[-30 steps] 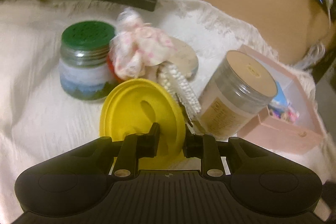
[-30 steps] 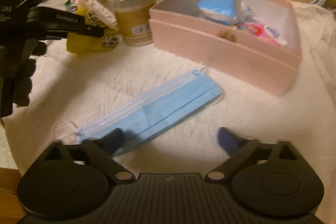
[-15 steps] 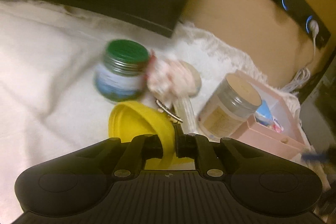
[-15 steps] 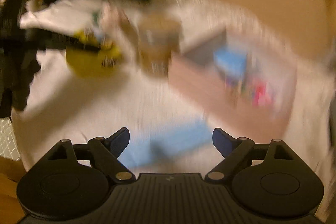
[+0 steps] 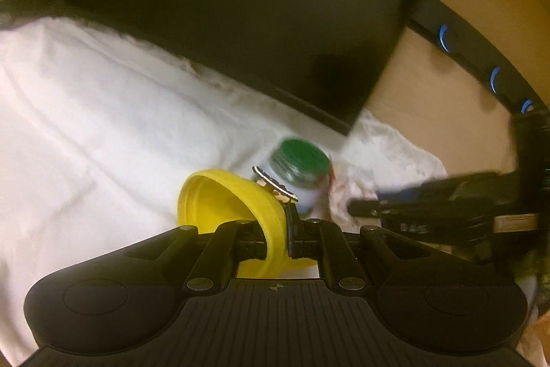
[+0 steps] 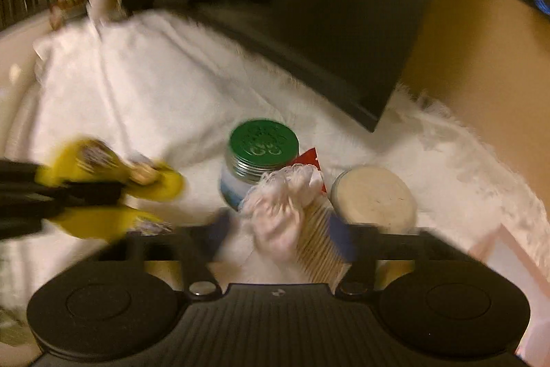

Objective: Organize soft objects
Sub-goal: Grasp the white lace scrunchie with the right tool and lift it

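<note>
My left gripper (image 5: 280,238) is shut on the rim of a yellow dish-shaped holder (image 5: 227,202), lifted off the white cloth (image 5: 103,126); it also shows blurred in the right wrist view (image 6: 113,191). My right gripper (image 6: 280,229) is open, its blue-tipped fingers (image 6: 340,234) on either side of a white and pink lacy cloth bundle (image 6: 285,205) that lies against a ribbed beige item (image 6: 316,243). The right gripper appears in the left wrist view (image 5: 429,198) beside the bundle (image 5: 343,195).
A green-lidded jar (image 6: 257,160) and a tan-lidded jar (image 6: 374,195) stand just behind the bundle. A black monitor (image 6: 326,6) stands at the back. The pink box's corner (image 6: 515,250) shows at the right.
My left gripper has closed on the yellow holder and lifted it left. My right gripper has swung from the blue face mask to the lacy bundle by the jars.
</note>
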Available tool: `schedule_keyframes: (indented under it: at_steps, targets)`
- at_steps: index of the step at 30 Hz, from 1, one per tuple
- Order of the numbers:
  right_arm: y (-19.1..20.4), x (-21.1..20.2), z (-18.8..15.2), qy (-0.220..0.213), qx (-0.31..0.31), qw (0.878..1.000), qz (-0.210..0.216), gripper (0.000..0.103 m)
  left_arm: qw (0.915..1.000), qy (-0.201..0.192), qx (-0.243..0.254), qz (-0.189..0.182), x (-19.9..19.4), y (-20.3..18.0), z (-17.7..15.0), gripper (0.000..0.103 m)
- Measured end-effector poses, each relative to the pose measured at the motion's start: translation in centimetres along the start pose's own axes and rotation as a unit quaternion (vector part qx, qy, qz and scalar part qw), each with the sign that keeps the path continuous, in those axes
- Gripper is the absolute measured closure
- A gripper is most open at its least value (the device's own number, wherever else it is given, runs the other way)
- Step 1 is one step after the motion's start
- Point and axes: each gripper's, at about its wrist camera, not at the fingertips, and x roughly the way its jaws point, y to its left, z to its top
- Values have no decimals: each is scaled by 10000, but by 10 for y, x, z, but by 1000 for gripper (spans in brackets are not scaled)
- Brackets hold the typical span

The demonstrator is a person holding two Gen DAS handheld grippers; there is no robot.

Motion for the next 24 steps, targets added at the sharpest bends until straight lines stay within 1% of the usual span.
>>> schedule_keyframes:
  at_steps: [1, 2, 4, 6, 8, 9, 12, 15, 16, 17, 18, 19, 21, 24]
  targets:
    - [-3, 9, 5, 180, 99, 9998, 49, 93, 10000, -88, 43, 18, 0, 2, 9, 93]
    - [-10, 9, 11, 229, 318, 9991, 152, 94, 9998, -184, 104, 41, -1, 3, 17, 93]
    - [-26, -11, 18, -41, 641, 9975, 287, 94, 9987, -425, 257, 82, -2, 3, 37, 93]
    - [-46, -44, 24, -415, 846, 9950, 319, 94, 9974, -625, 359, 64, -2, 0, 56, 93]
    - [-69, -82, 25, -743, 1056, 9912, 281, 94, 9957, -804, 462, -37, 0, -10, 73, 93]
    - [-82, -102, 21, -898, 1122, 9894, 195, 94, 9948, -863, 514, -134, 2, -17, 81, 93]
    - [-113, -150, 3, -1192, 1246, 9847, -247, 94, 9915, -911, 704, -607, 13, -48, 97, 93]
    - [-140, -190, -23, -1367, 1319, 9782, -842, 94, 9846, -777, 819, -1338, 28, -92, 102, 93]
    - [-148, -201, -31, -1395, 1358, 9757, -1009, 94, 9805, -666, 845, -1647, 36, -111, 102, 92]
    - [-157, -211, -41, -1398, 1456, 9723, -1176, 94, 9770, -568, 882, -1855, 44, -129, 100, 92]
    - [-166, -219, -52, -1376, 1570, 9690, -1322, 94, 9715, -421, 952, -2132, 53, -151, 97, 92]
    - [-172, -225, -60, -1353, 1666, 9659, -1447, 94, 9666, -311, 1031, -2327, 60, -168, 93, 92]
    - [-184, -236, -80, -1320, 1871, 9593, -1655, 94, 9542, -85, 1295, -2694, 76, -209, 81, 92]
    - [-195, -247, -107, -1299, 2153, 9518, -1759, 94, 9395, 196, 1528, -3059, 98, -255, 60, 92]
